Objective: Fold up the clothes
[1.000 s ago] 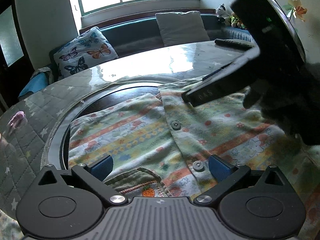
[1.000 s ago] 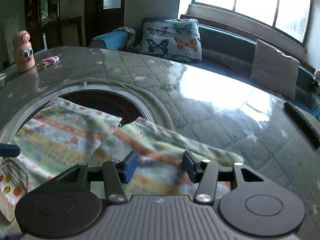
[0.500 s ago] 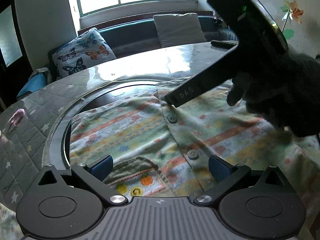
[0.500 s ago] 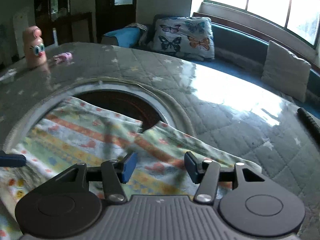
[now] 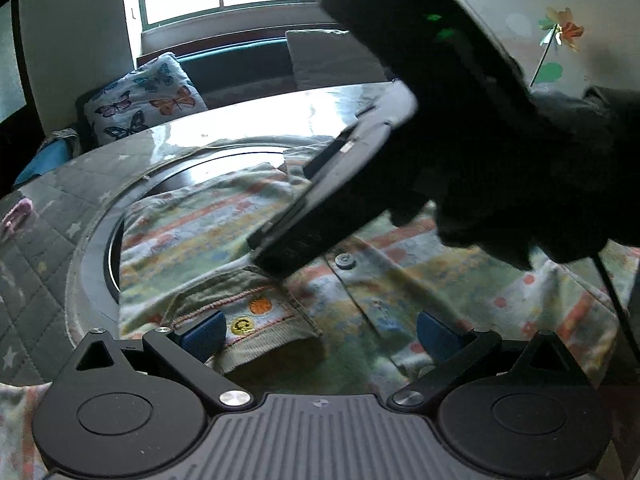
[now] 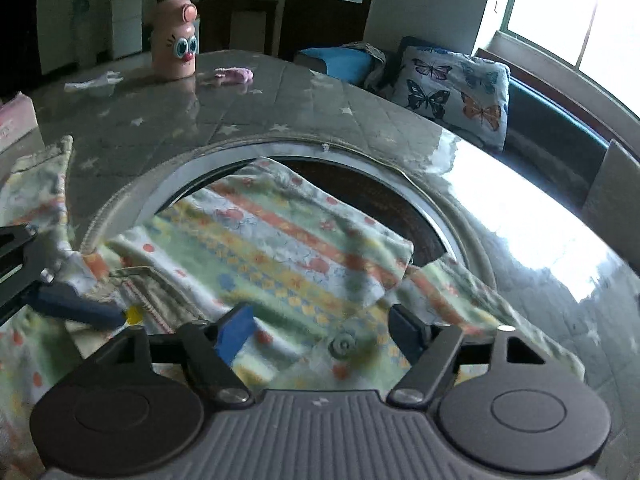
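1. Garment [image 5: 224, 224]: a child's striped, printed button-front top lies spread on the table [image 6: 280, 100], partly over the dark round inset at the table's centre.
2. Left hand-held gripper [image 5: 320, 334]: hovers low over the near part of the garment; its jaws stand wide apart and hold nothing. One blue pad [image 5: 202, 334] sits just above an olive pocket [image 5: 248, 312] embroidered with small round motifs.
3. Right hand-held gripper [image 6: 320, 330]: poised above the button placket, jaws spread and empty; a grey button [image 6: 340, 346] shows between them. In the left wrist view the same tool [image 5: 360, 168] slants down from upper right, held by a dark-gloved hand [image 5: 540, 184], its tip close to the pocket's upper edge; contact with the cloth cannot be told.
4. Garment surface: orange, yellow, green and pale blue bands run across the fabric; one front panel overlaps the other, with a second button [image 5: 345, 261] on the placket. A sleeve [image 6: 40, 184] extends towards the left on the quilted table cover.
5. Background: a pink cartoon-faced bottle [image 6: 176, 40] stands at the table's far side; a butterfly cushion [image 6: 456, 84] rests on the bench beyond.
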`<state>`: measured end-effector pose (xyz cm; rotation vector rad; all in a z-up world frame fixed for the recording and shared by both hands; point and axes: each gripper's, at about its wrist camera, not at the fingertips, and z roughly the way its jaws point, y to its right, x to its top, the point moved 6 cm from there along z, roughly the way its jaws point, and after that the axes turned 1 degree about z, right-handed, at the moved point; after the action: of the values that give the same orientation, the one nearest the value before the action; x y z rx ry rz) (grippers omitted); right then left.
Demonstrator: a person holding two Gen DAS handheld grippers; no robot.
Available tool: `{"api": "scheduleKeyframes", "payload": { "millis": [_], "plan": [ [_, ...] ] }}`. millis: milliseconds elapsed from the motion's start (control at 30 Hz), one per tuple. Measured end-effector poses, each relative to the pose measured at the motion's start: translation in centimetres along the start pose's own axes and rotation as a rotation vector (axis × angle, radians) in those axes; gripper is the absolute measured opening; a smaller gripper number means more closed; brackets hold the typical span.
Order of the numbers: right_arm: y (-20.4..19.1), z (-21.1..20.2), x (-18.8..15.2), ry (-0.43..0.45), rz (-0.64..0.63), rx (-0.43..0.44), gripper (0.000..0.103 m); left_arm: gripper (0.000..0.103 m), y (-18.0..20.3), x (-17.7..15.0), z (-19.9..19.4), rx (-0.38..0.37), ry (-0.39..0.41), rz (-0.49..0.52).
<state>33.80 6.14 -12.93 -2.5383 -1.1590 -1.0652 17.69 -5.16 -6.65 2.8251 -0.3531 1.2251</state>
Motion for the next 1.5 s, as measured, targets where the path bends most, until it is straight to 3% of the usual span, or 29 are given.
{"api": "scheduleKeyframes", "payload": {
  "millis": [267,567,967,1167,1367,1500],
  "plan": [
    [0.8,1.8,1.5,0.002,0.033,-0.023,0.083,0.103,-0.1,-0.2,0.1,-0.019,0.002,-0.018],
    [-2.1,1.7,3.1,0.010,0.003,0.131,0.082,0.103,-0.1,-0.3,0.0,-0.022,0.013,-0.023],
    [-2.8,6.6,6.5,0.017,0.006,0.118,0.083,0.103,-0.1,-0.5,0.1,-0.021,0.028,-0.027],
    [-1.3,8.8,8.2,0.030,0.072,0.061,0.083,0.103,-0.1,-0.5,0.1,-0.022,0.031,-0.028],
    [1.2,8.3,9.2,0.040,0.111,0.009,0.082,0.103,-0.1,-0.5,0.1,-0.022,0.031,-0.029],
    [2.2,6.0,7.8,0.014,0.082,0.015,0.082,0.103,-0.1,-0.6,0.0,-0.023,0.032,-0.030]
  ]
}}
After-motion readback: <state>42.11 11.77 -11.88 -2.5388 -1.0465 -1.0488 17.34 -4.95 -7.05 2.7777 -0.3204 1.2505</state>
